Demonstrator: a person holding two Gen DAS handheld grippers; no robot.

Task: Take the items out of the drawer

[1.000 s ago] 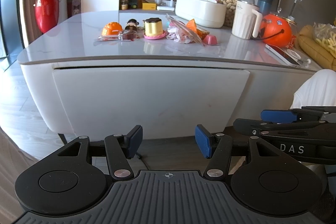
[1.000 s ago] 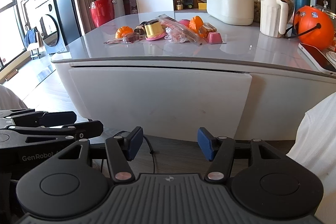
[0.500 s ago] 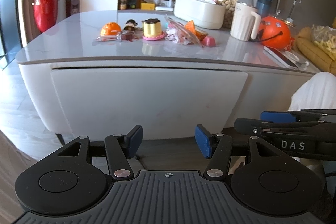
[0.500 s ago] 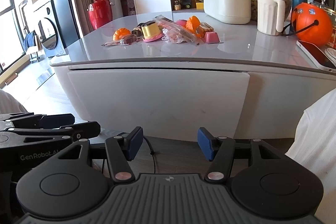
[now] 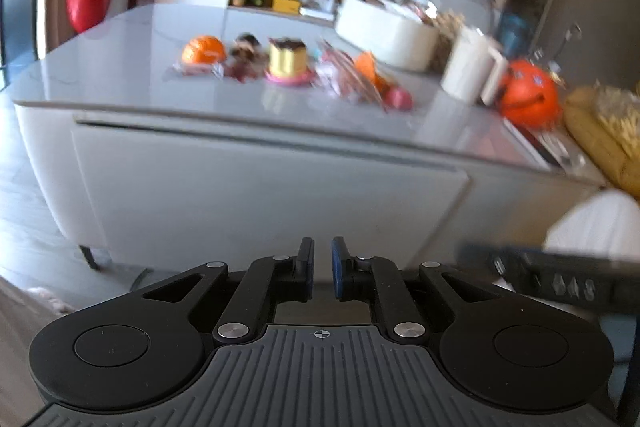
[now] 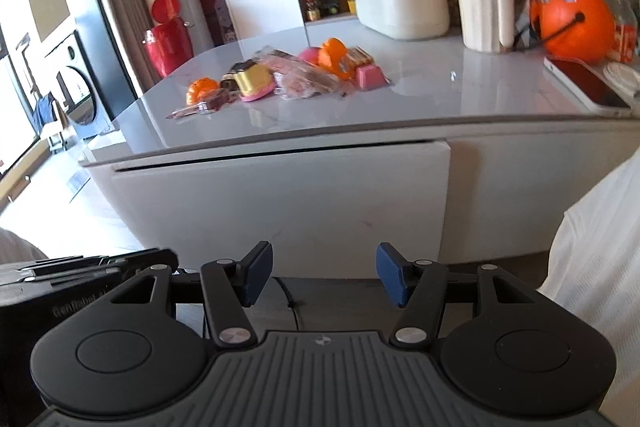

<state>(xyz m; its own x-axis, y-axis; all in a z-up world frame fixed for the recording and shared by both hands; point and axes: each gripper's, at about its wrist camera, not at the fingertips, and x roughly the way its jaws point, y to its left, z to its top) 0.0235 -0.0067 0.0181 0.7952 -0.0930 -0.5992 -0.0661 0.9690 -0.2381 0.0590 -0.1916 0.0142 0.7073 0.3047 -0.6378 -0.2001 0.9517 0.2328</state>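
While the broad white drawer front [image 6: 280, 203] under the grey tabletop looks all but shut, showing only a dark slit along its upper edge, both tools hang well short of it and nothing is held. The left gripper [image 5: 321, 269] has just been closing and its blue pads now stand almost together with nothing between them; the right gripper [image 6: 322, 279] has its jaws parted around empty air, the drawer front straight ahead beyond them.

I see no handle on that panel, so the likely failure is a pad skating off the smooth face or missing the thin slit. Closed jaws on the left cannot hook an edge until they reopen. The two tools also ride close together, the left gripper just beside the right jaws' left side, so they may knock each other on the approach.

Whatever lies inside the drawer is wholly hidden. The left view is smeared by motion, so the small bright toy foods [image 6: 280, 79] on the tabletop beyond the jaws are hard to tell apart. A white sleeve [image 6: 600, 267] cuts off the right edge.
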